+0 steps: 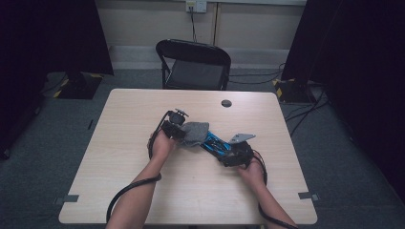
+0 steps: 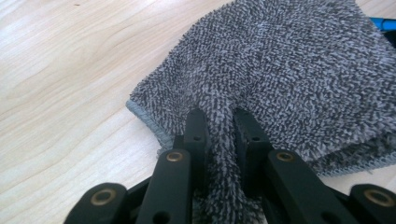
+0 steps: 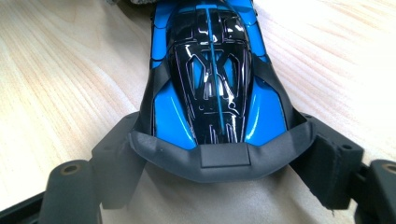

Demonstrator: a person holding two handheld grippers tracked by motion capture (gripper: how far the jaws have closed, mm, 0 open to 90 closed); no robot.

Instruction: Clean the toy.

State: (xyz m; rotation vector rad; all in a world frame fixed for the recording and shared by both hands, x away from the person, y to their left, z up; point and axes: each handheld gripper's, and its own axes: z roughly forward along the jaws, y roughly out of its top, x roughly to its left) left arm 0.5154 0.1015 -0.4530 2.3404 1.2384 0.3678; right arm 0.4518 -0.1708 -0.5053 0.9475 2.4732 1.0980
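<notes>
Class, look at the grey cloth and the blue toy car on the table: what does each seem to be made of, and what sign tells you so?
Grey cloth: looks like microfibre or terry fabric, matt, with a looped fuzzy pile and a stitched hem. Blue toy car: probably moulded plastic, glossy blue and black, with sharp light reflections on its shell; its dull grey rear bumper looks like matt plastic or rubber.

A recording lab: black curtains [image 1: 52, 33], taped floor stands [image 1: 76, 86], 1 bare table [image 1: 143, 191], folding chair [image 1: 193, 64]

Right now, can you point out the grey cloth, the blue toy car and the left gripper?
grey cloth [image 2: 289, 70]: left gripper view, on its fuzzy upper face.
blue toy car [image 3: 210, 74]: right gripper view, on the glossy black and blue roof.
left gripper [image 2: 219, 119]: left gripper view, between the jaw tips pinching a fold of cloth.
</notes>
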